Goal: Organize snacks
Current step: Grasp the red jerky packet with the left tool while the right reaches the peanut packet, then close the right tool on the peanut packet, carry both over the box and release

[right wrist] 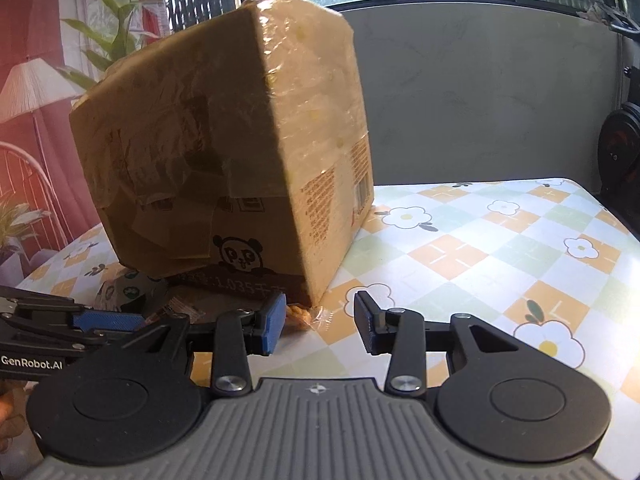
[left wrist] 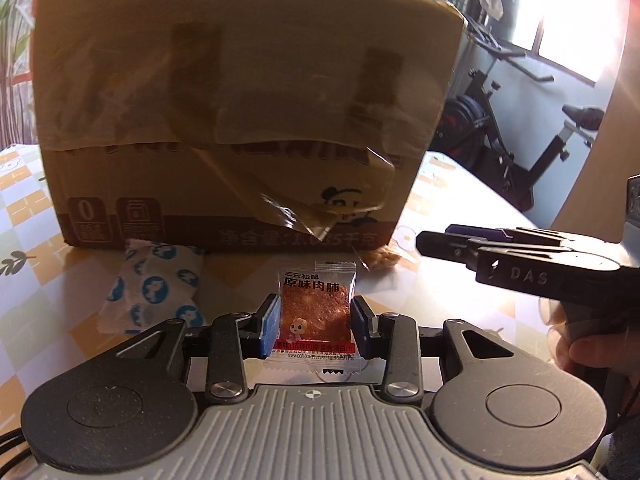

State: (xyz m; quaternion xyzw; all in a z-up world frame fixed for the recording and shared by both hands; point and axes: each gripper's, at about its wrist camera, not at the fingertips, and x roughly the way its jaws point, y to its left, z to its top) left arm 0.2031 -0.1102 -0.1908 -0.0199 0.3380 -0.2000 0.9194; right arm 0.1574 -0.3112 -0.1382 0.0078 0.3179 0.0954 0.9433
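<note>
My left gripper [left wrist: 316, 316] is shut on a small clear packet of reddish jerky [left wrist: 316, 308], its blue pads pressing the packet's two sides just above the table. A large taped cardboard box [left wrist: 240, 112] stands right behind it. A white packet with blue dots [left wrist: 152, 292] lies to the left by the box's foot. A small clear snack packet [right wrist: 298, 314] lies at the box's near corner. My right gripper [right wrist: 320, 326] stands open just in front of that packet, with nothing between its pads. In the left wrist view the right gripper [left wrist: 432, 238] reaches in from the right.
The table [right wrist: 460, 256] wears a checked cloth with flowers. The box [right wrist: 224, 160] takes up its left and middle. An exercise bike [left wrist: 520, 120] stands beyond the table's far edge, with a lamp [right wrist: 32, 88] and plants on the left. A hand [left wrist: 592, 352] holds the right gripper's handle.
</note>
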